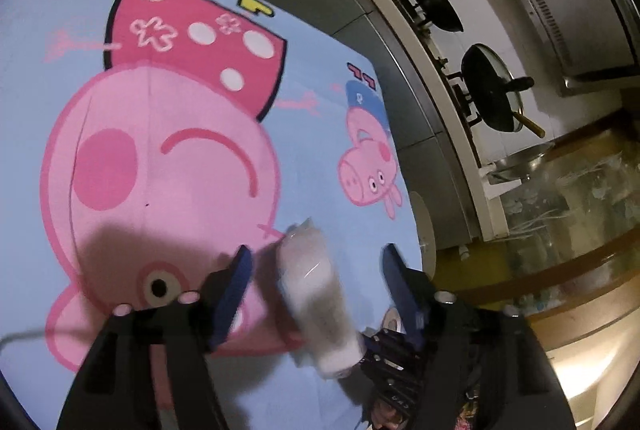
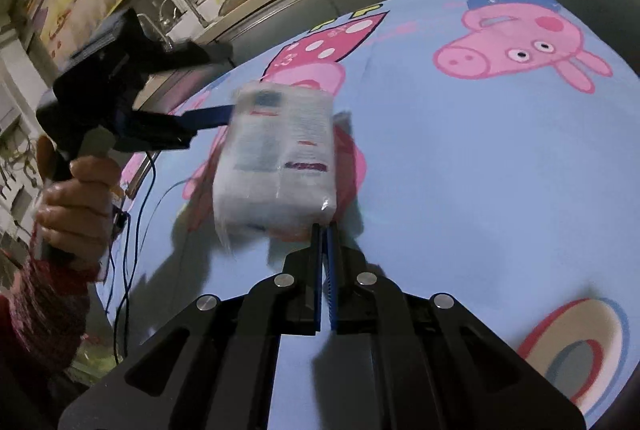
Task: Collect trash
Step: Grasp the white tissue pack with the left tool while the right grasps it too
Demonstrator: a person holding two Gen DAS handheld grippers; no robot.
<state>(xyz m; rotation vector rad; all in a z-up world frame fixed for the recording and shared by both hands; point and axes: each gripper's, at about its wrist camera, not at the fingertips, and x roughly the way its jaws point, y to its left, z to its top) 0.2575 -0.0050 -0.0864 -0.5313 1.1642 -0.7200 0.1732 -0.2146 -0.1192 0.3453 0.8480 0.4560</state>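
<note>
Right wrist view, tissue pack (image 2: 276, 158) print blurred

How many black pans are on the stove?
2. One pan sits on the farther burner, the other pan, with a lid, on the nearer one. Others may be hidden.

A light-blue cloth (image 2: 500, 190) printed with pink cartoon pigs covers the table; it lies flat, with faint fold creases running through it. 1 large pig in a red spotted dress (image 1: 160, 158) fills much of the cloth, and 1 smaller pig in a blue cap (image 2: 516, 38) sits nearer the far edge. A roll of tape (image 2: 576, 346), cream with red and blue bands, lies flat on the cloth near its near corner. Thin dark cables (image 2: 132, 230) trail over the cloth's left edge.
</note>
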